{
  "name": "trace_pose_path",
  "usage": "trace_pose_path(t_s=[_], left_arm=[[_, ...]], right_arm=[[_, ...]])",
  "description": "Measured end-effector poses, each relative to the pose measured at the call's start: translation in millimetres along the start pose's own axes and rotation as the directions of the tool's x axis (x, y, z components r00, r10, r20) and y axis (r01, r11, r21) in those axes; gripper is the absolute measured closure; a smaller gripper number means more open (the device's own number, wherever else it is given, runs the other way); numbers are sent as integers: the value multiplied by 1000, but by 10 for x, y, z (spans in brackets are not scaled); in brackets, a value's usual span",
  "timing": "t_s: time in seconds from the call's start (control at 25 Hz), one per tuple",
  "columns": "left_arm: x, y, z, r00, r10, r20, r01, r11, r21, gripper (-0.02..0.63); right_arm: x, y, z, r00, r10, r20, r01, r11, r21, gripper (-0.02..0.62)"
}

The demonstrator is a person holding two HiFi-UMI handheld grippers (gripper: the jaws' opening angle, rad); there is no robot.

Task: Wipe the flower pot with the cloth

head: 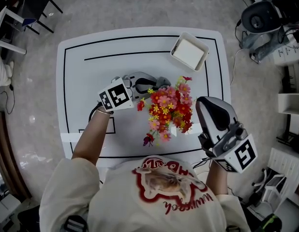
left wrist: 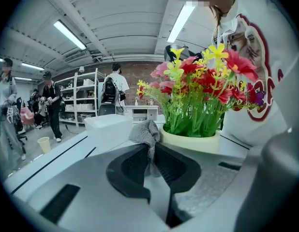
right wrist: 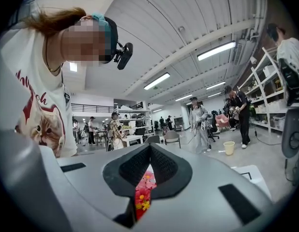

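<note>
A cream flower pot (left wrist: 188, 142) full of red, pink and yellow flowers (head: 168, 109) stands mid-table; from the head view the blooms hide most of the pot. My left gripper (head: 152, 84) sits just left of the pot and is shut on a grey cloth (left wrist: 146, 133), which bunches up at the jaw tips against the pot's rim. The cloth (head: 162, 82) shows beside the flowers. My right gripper (head: 202, 102) hovers to the right of the flowers with its jaws together and nothing held. Blossoms (right wrist: 142, 192) show below its tips (right wrist: 149, 147).
A white rectangular tray (head: 189, 51) sits at the table's far right; its wall (left wrist: 108, 127) shows behind the cloth. The white table (head: 91, 76) carries black lines. Chairs, shelving and equipment ring the table, and several people stand in the background.
</note>
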State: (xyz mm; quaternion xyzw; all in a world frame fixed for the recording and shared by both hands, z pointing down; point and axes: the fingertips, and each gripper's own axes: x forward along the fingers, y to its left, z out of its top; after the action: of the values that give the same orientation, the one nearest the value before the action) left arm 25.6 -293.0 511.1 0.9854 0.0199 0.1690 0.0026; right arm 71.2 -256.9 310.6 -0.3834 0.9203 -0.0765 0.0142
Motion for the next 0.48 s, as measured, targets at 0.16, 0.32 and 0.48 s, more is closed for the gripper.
trace_pose_path(t_s=[0.16,0.32,0.48], left_arm=[[-53,-41,-1,999,27,17,-27,1000,-13,565],[-103,-75,-12,999,49,19,-49,999,-15,565],[-135,-95,-36,997,71,19,-71,997,-25,565]], right_arm=[[-29,64,33,1000,1,3,-1,1000,-12,595],[-61,130,58,1000,-1,5,1,1000,-19,595],[-103,196,65,1000,-6,5,6,1000,-26,595]])
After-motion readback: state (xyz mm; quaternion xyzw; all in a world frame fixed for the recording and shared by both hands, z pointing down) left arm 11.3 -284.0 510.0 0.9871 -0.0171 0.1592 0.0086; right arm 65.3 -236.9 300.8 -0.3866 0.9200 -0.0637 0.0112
